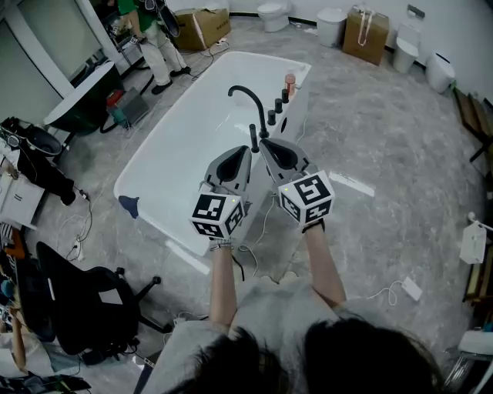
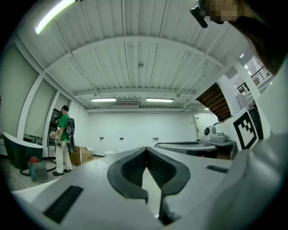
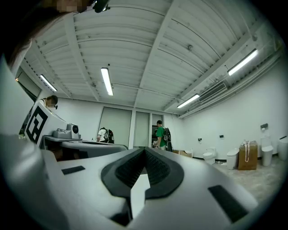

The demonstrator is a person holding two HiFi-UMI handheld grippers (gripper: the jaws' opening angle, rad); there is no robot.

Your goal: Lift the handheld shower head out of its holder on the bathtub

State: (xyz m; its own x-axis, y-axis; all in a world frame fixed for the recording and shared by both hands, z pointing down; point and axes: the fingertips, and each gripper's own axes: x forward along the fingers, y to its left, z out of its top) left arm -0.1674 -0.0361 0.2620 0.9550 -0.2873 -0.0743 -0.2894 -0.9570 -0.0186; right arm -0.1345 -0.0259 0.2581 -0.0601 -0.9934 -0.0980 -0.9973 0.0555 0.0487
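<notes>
In the head view a white bathtub [image 1: 177, 165] lies ahead, with a curved black faucet [image 1: 248, 97] and a row of black knobs [image 1: 278, 105] on its right rim. A slim black upright piece [image 1: 253, 137], which looks like the handheld shower head in its holder, stands at the near end of that row. My left gripper [image 1: 248, 149] and right gripper [image 1: 263, 143] are held side by side just before it, not touching it. Both are shut with nothing between the jaws. The gripper views point level across the room, so the left gripper [image 2: 145, 151] and right gripper [image 3: 145, 150] show no tub.
A copper-coloured item [image 1: 290, 80] stands at the far end of the rim. A person in green [image 1: 150, 35] stands beyond the tub near a cardboard box [image 1: 202, 27]. Toilets [image 1: 273, 14] and a paper bag [image 1: 365, 35] line the far wall. An office chair [image 1: 81, 304] sits at the near left.
</notes>
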